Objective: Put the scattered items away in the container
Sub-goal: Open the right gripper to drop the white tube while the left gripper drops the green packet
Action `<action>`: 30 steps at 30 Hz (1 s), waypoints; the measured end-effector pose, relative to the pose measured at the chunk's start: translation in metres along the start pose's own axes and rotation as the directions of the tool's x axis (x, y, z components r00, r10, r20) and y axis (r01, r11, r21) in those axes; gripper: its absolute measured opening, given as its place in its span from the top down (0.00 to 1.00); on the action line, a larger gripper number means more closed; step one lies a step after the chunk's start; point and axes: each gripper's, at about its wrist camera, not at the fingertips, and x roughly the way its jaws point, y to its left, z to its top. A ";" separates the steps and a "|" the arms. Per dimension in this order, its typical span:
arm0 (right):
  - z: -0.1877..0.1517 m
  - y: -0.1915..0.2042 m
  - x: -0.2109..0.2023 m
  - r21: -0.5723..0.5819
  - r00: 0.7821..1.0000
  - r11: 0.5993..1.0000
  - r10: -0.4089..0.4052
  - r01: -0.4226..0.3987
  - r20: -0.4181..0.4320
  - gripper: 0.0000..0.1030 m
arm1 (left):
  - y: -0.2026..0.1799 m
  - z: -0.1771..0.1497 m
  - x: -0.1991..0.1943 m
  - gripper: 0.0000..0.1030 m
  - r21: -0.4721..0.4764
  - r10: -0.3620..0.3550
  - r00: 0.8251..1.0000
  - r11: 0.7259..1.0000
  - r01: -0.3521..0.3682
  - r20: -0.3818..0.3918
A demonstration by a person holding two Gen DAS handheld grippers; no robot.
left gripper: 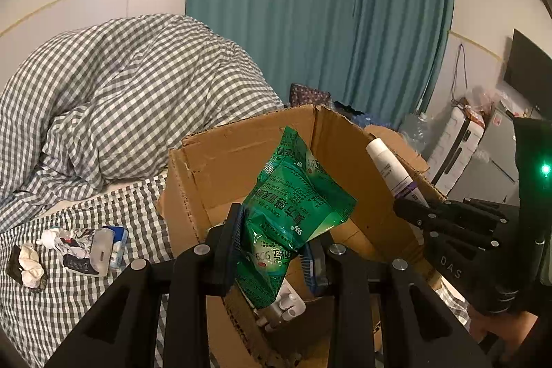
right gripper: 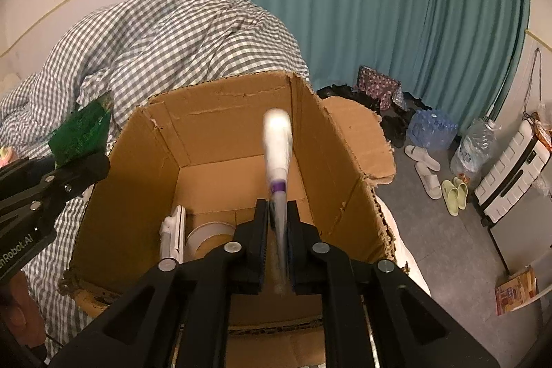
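An open cardboard box [left gripper: 241, 140] [right gripper: 220, 88] stands on the checked bed. My left gripper [left gripper: 276, 237] is shut on a green medicine packet [left gripper: 296, 195] and holds it above the box's near left corner; in the right wrist view it [right gripper: 86, 164] and the packet [right gripper: 82, 130] are at the left. My right gripper [right gripper: 278, 206] [left gripper: 410, 209] hangs over the box. A white tube with a purple band [right gripper: 277, 140] [left gripper: 390, 168] stands blurred between its jaws, with gaps at the pads. On the box floor lie a white plastic item [right gripper: 172, 230] and a tape roll [right gripper: 210, 233].
Crumpled tissues, wrappers and small boxes [left gripper: 86, 247] lie on the bed, left of the box. A bunched checked duvet [left gripper: 138, 85] rises behind. On the floor to the right are slippers [right gripper: 427, 168], water bottles [right gripper: 431, 130] and a white suitcase [right gripper: 510, 168]. A teal curtain [right gripper: 379, 6] hangs behind.
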 end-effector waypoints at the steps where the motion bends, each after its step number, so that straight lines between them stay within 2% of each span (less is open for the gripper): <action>1: 0.000 -0.001 -0.001 0.003 1.000 1.000 -0.006 0.006 0.009 0.57 | -0.001 0.000 0.001 0.71 0.001 -0.001 1.000 1.000 0.001 -0.002; 2: 0.000 -0.002 -0.004 0.007 1.000 1.000 -0.006 0.006 0.025 0.35 | -0.001 0.000 0.003 0.71 0.002 -0.001 1.000 1.000 0.001 -0.003; 3: 0.000 -0.002 -0.006 0.010 0.999 1.000 -0.002 0.002 0.046 0.30 | -0.001 0.001 0.004 0.71 0.003 -0.001 1.000 1.000 0.001 -0.005; 4: -0.001 -0.003 -0.009 0.012 0.998 1.000 -0.003 0.002 0.064 0.28 | -0.002 0.001 0.005 0.71 0.004 -0.001 1.000 1.000 0.001 -0.005; 12: 0.000 -0.012 -0.025 0.034 0.989 0.999 -0.037 0.032 0.146 0.27 | -0.008 0.000 0.016 0.71 0.006 -0.009 0.999 1.000 0.009 -0.032; 17: 0.002 -0.020 -0.035 0.055 0.982 0.998 -0.047 0.038 0.181 0.24 | -0.014 -0.001 0.029 0.71 0.004 -0.041 0.996 0.999 0.042 -0.081; 25: 0.001 -0.030 -0.043 0.069 0.980 0.997 -0.048 0.035 0.193 0.24 | -0.028 -0.008 0.057 0.71 0.022 -0.065 0.972 0.997 0.072 -0.224; 30: 0.000 -0.033 -0.047 0.076 0.980 0.997 -0.048 0.034 0.195 0.24 | -0.031 -0.011 0.064 0.66 0.022 -0.054 0.961 0.998 0.063 -0.270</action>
